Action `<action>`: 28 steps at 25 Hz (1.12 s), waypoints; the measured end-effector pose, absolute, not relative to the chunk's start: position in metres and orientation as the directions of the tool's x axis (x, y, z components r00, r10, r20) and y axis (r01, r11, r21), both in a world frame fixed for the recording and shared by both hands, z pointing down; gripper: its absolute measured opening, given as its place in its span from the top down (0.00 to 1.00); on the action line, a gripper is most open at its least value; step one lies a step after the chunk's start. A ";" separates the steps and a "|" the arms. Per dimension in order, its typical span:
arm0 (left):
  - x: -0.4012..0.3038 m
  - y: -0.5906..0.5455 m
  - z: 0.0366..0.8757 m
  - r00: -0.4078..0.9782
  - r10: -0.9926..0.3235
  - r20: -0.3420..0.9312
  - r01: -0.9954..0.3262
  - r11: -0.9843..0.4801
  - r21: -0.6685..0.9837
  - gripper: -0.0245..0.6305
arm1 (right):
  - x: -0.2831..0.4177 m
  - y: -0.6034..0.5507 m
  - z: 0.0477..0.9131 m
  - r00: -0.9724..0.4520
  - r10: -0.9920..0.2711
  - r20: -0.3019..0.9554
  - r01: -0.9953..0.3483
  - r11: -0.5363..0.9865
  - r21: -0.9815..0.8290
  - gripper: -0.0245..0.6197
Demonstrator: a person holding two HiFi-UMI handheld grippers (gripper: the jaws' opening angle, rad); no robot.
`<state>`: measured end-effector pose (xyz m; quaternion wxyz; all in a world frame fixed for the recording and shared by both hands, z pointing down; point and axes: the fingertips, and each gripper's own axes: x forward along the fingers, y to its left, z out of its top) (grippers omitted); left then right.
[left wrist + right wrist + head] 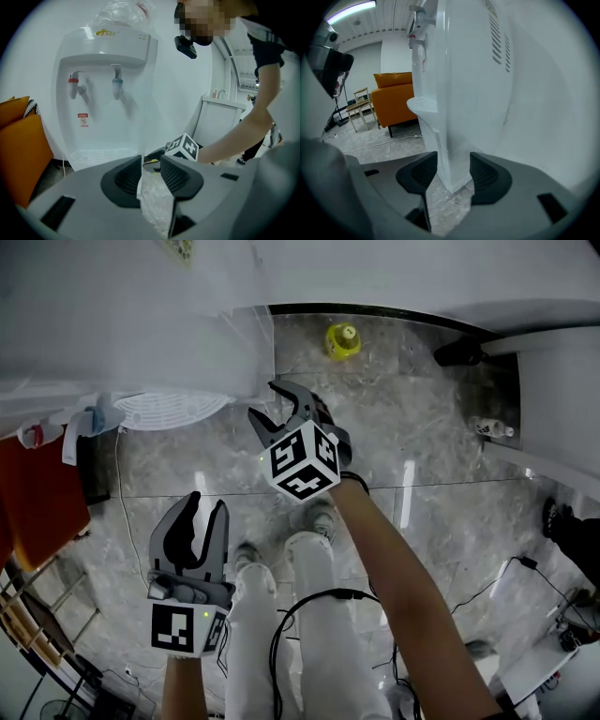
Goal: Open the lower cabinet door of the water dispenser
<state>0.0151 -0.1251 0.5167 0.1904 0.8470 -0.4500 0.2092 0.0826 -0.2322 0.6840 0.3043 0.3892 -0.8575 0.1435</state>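
Left gripper [206,510] hangs closest in, short of the dispenser [105,84], jaws partly apart, nothing between them. Ahead of it, the right gripper [272,407] is low at the dispenser's right front corner, jaws spread wide; the white corner edge shows between the pads, with no squeeze on it. The door [433,140] is the dispenser's lower front, under the drip tray [169,411]; open or closed, hard to tell. An orange sofa [23,150] stands left of the dispenser, and a yellow bottle [343,340] sits on the floor [422,427] beyond it.
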 end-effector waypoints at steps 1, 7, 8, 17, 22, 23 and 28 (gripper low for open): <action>0.015 -0.124 0.518 0.506 -0.682 0.527 -0.843 -0.521 0.135 0.77 | 0.082 -0.235 0.687 -0.511 -0.577 0.637 -0.752 0.660 -0.005 0.65; 0.018 -0.125 0.525 0.497 -0.684 0.534 -0.848 -0.512 0.134 0.77 | 0.081 -0.243 0.701 -0.506 -0.558 0.658 -0.745 0.667 -0.007 0.65; 0.018 -0.126 0.525 0.496 -0.685 0.534 -0.849 -0.511 0.133 0.77 | 0.080 -0.245 0.701 -0.511 -0.555 0.656 -0.740 0.673 -0.007 0.65; 0.017 -0.128 0.528 0.496 -0.683 0.537 -0.849 -0.511 0.133 0.77 | 0.071 -0.247 0.703 -0.540 -0.511 0.669 -0.661 0.750 0.039 0.70; 0.017 -0.126 0.530 0.502 -0.676 0.539 -0.844 -0.518 0.137 0.77 | 0.071 -0.246 0.703 -0.540 -0.506 0.673 -0.656 0.754 0.041 0.72; 0.017 -0.126 0.530 0.504 -0.676 0.538 -0.844 -0.519 0.138 0.77 | 0.071 -0.246 0.703 -0.539 -0.507 0.673 -0.658 0.752 0.039 0.72; 0.013 -0.127 0.530 0.508 -0.679 0.530 -0.842 -0.521 0.140 0.77 | 0.071 -0.246 0.703 -0.530 -0.517 0.672 -0.670 0.741 0.041 0.73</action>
